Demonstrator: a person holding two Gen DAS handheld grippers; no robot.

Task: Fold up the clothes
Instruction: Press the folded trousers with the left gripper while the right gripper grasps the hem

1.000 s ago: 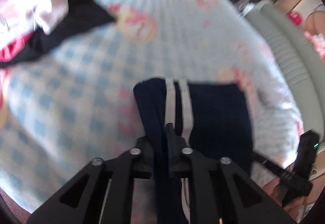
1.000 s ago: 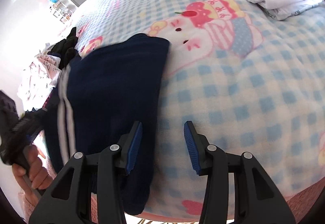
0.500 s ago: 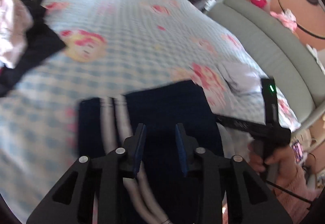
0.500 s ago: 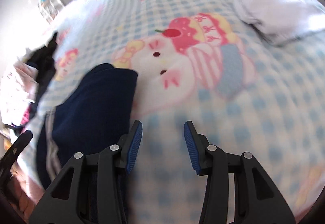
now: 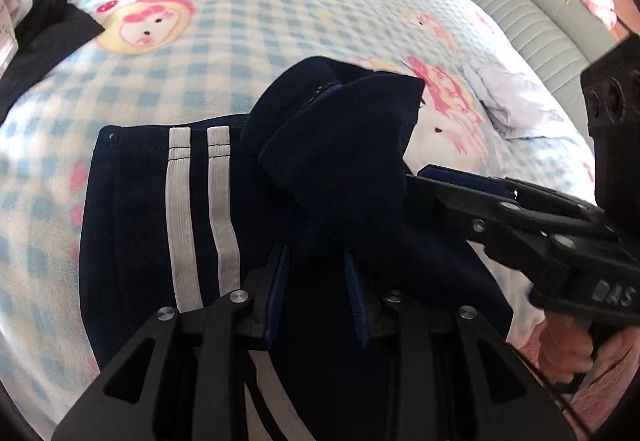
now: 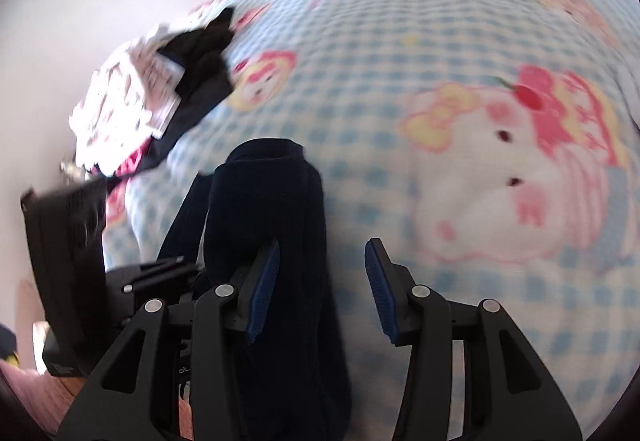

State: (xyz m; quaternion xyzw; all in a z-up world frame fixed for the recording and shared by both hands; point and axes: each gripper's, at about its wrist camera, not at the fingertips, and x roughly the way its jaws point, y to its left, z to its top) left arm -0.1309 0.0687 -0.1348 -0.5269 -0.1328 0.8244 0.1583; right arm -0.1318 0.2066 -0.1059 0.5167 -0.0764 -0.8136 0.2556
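Two tools work one garment: the navy fleece trousers with two white side stripes (image 5: 200,217) lie partly folded at the near edge of the blue-checked cartoon bed blanket (image 5: 248,1). My left tool (image 5: 316,293) hovers over the dark cloth with its jaws apart, clamping nothing. My right tool (image 6: 320,281) also stands apart; a raised navy fold rests against its left pad, and I judge it unclamped. Risk: that raised flap could slump or unroll, since no pad pins it. Closing the right tool now may catch a single layer and skew the fold. The garment could also slide off the bed edge.
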